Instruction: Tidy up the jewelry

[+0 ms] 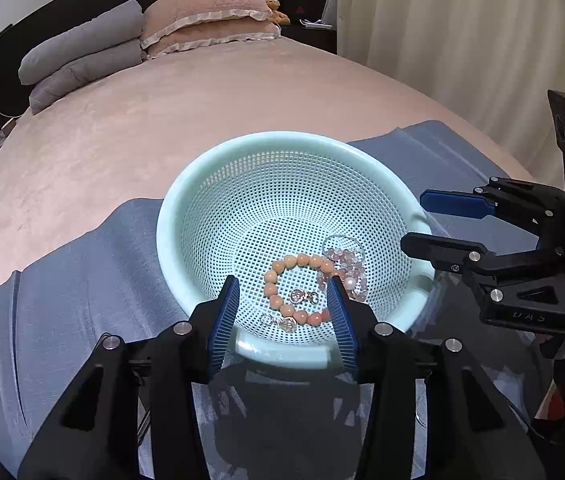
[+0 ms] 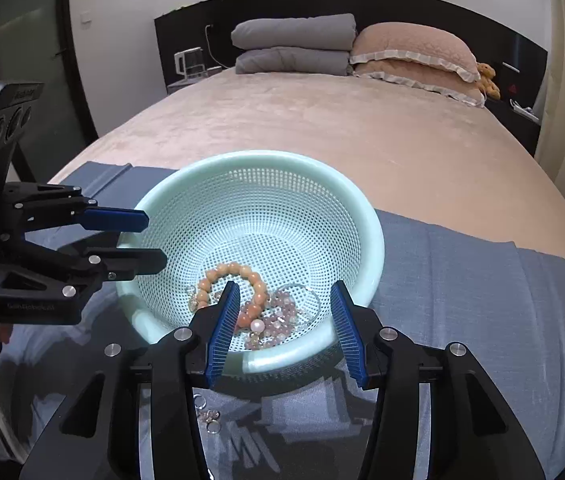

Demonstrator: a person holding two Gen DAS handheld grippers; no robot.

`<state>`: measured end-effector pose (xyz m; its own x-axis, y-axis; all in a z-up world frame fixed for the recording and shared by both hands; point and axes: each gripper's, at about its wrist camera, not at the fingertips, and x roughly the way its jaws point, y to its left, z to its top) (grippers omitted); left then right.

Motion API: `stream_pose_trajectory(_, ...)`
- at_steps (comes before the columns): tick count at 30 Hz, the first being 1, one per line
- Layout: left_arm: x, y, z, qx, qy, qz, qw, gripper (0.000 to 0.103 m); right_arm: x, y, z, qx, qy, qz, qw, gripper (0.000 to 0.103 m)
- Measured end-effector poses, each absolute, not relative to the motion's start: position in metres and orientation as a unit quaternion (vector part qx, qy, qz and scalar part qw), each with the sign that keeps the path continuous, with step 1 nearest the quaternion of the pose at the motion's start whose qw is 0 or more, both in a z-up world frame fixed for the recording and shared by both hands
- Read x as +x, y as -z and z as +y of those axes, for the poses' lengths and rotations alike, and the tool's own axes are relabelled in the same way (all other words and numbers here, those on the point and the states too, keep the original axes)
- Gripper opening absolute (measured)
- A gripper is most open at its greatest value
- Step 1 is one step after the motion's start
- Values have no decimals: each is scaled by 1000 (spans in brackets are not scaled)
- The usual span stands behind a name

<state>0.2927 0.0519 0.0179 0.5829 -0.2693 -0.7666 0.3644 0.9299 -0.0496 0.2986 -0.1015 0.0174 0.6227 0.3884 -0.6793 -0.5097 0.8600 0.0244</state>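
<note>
A mint green perforated basket [image 1: 202, 188] [image 2: 374, 240] sits on a blue cloth on the bed. Inside lie an orange bead bracelet [image 1: 282, 268] [image 2: 218, 272], a pink bead bracelet [image 1: 344, 258] [image 2: 278, 320], a pearl [image 2: 257, 325] and small silver pieces [image 1: 302, 297]. My left gripper [image 1: 285, 292] [image 2: 154, 240] is open and empty over the basket's near rim. My right gripper [image 2: 285, 294] [image 1: 412, 220] is open and empty at the basket's right rim. More silver rings [image 2: 208, 416] lie on the cloth in front of the basket.
The blue cloth [image 1: 82, 280] [image 2: 482, 280] covers the near end of a pink bed [image 1: 202, 96]. Grey folded blankets [image 2: 294, 44] and pink pillows [image 2: 414, 52] lie at the headboard. A curtain [image 1: 462, 20] hangs on the right.
</note>
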Motion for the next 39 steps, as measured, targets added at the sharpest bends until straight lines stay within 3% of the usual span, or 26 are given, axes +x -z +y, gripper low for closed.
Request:
stream_pose_trajectory(8, 251, -16, 45, 75, 218, 408, 883, 47, 258, 1, -121, -92, -286, 373, 878, 49)
stream_pose_trajectory(21, 237, 49, 17, 98, 267, 447, 848, 47, 196, 45, -107, -178, -357, 407, 822, 47)
stream_pose_trajectory(28, 243, 60, 4, 104, 286, 440, 845, 47, 197, 55, -104, -173, -369, 423, 809, 25)
stream_pose_trajectory(33, 244, 67, -4, 107, 288, 444, 842, 47, 198, 59, -100, -173, -366, 423, 811, 24)
stream_pose_trajectory(35, 244, 69, -7, 104, 289, 446, 841, 47, 199, 60, -97, -173, -365, 422, 812, 20)
stream_pose_trajectory(36, 244, 70, -8, 103, 291, 446, 840, 47, 199, 61, -95, -174, -364, 423, 811, 13)
stream_pose_trajectory(39, 244, 74, -12, 107, 289, 447, 840, 47, 200, 62, -95, -171, -363, 425, 811, 12)
